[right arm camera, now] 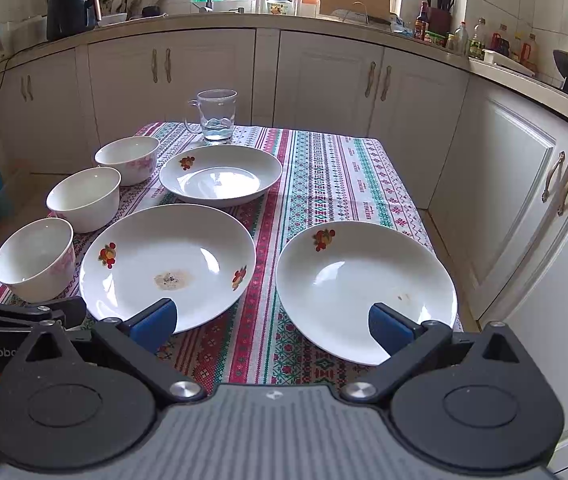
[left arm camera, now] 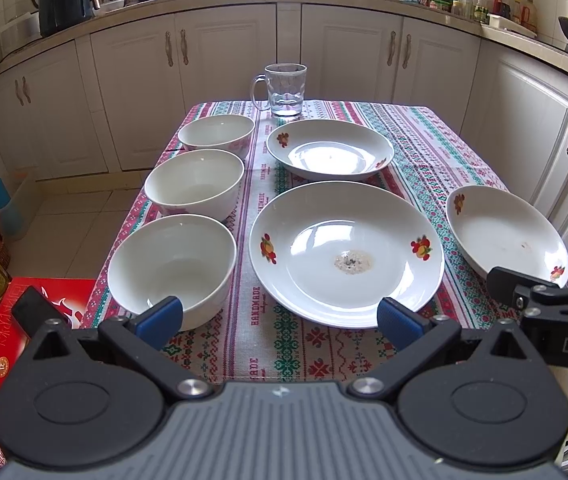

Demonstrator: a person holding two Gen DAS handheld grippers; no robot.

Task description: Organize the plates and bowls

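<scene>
— Grippers?
— Left gripper point(left arm camera: 279, 318) and right gripper point(right arm camera: 271, 322) both spread wide, holding nothing, hovering at the near worktop point(left arm camera: 424, 128) edge.
— Dishes?
— Three bowls point(left arm camera: 171, 268) line the left; three plates point(left arm camera: 346, 256) sit beside them, right.

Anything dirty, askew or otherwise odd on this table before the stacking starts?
Yes. The near centre plate has a speckled residue patch in its well. The right plate has faint brownish smears and appears to overhang the near table edge. The three bowls and the far plate look clean.
</scene>
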